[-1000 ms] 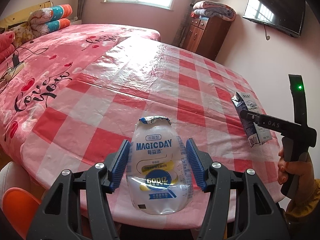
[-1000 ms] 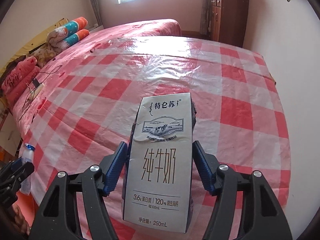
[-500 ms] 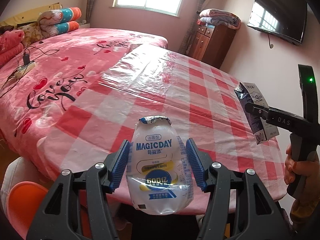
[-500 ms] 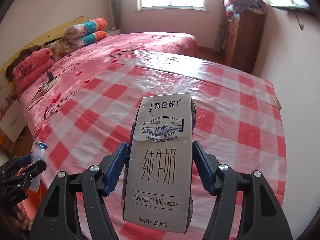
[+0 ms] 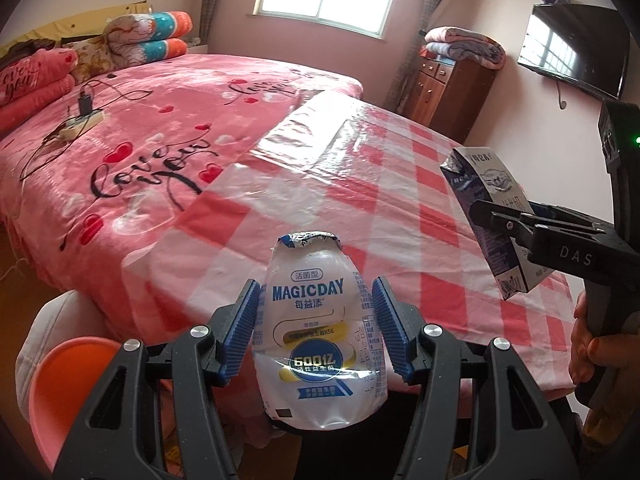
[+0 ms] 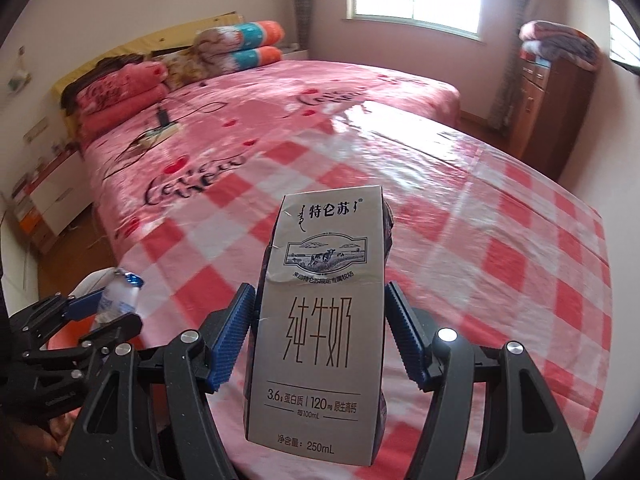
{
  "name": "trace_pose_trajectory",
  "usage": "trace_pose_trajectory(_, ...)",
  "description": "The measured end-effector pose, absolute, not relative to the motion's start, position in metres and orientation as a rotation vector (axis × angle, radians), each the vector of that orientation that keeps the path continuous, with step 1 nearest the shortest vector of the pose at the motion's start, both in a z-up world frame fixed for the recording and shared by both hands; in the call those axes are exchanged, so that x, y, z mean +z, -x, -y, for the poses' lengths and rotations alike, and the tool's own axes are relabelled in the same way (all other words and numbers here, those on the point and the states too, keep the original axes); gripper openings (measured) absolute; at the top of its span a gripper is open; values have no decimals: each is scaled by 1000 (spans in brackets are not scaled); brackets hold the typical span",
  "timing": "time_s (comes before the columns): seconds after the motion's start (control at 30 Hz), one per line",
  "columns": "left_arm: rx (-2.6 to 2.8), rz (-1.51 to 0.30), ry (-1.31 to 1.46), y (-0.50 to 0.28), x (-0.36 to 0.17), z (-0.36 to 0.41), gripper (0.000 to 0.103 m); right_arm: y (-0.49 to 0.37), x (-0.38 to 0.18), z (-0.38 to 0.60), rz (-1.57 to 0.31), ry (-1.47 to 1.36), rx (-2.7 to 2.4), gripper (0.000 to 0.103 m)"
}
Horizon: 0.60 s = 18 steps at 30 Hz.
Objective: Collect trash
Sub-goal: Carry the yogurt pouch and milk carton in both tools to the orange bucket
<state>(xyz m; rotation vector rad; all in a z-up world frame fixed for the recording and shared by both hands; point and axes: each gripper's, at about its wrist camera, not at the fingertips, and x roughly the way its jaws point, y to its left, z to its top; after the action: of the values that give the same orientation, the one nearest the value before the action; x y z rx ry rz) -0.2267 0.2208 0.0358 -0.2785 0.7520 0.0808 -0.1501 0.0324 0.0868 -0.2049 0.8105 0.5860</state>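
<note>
Right now you are holding a piece of trash in each tool, both lifted off the checked plastic cloth [image 5: 360, 184] that is covering the near end of the bed [image 5: 168, 120].

Your left gripper [image 5: 316, 332] is clamping a squashed white drink bottle [image 5: 316, 344]; its blue pads [image 5: 240, 336] are pressing on the bottle's sides, with the jaws closed in only as far as the crumpled body allows. The bottle is standing upright between them, its torn foil top pointing away from you, and it is hanging over the near edge of the cloth. An orange bin [image 5: 64, 384] is sitting low at the left of that view.

Your right gripper [image 6: 320, 336] is gripping a grey milk carton [image 6: 320, 320] by its two narrow sides, jaws partly closed on it, the printed face turned toward the camera. In the left wrist view that carton [image 5: 492, 216] is tilting in the air above the cloth's right side, with your hand [image 5: 592, 344] wrapped round the handle below.
</note>
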Motion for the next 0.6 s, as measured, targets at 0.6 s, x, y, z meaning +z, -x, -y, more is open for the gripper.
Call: trace_pose_trajectory(0.6, 232, -784, 338, 276, 14, -275, 59, 194, 77, -117, -821, 312, 774, 67)
